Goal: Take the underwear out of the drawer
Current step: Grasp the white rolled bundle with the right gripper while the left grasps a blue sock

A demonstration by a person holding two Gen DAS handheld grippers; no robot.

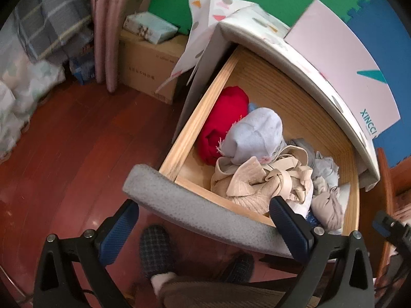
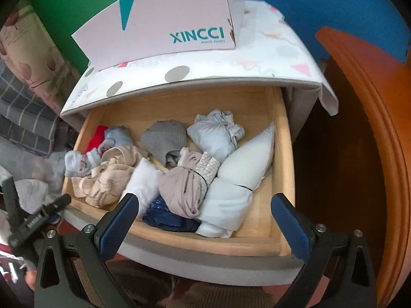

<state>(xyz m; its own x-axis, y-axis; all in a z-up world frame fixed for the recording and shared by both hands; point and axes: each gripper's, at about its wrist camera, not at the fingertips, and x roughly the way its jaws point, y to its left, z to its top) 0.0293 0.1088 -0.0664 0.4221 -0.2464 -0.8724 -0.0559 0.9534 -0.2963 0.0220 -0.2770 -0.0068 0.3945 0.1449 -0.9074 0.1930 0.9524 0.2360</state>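
Both grippers wide open, empty: left gripper [image 1: 203,228] over drawer [image 1: 195,213] front edge, right gripper [image 2: 205,220] over front-right of drawer interior. Drawer pulled out, underwear pile inside: beige bundle [image 2: 108,179], navy piece [image 2: 169,218], taupe roll [image 2: 185,190] (nearest right gripper). Step: approach, pre-grasp, nothing lifted yet. Next: lower right gripper onto taupe roll w/ jaws straddling it, close, lift clear of drawer wall.

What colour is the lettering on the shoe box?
Teal on the pale pink shoe box, clearest in the right wrist view.
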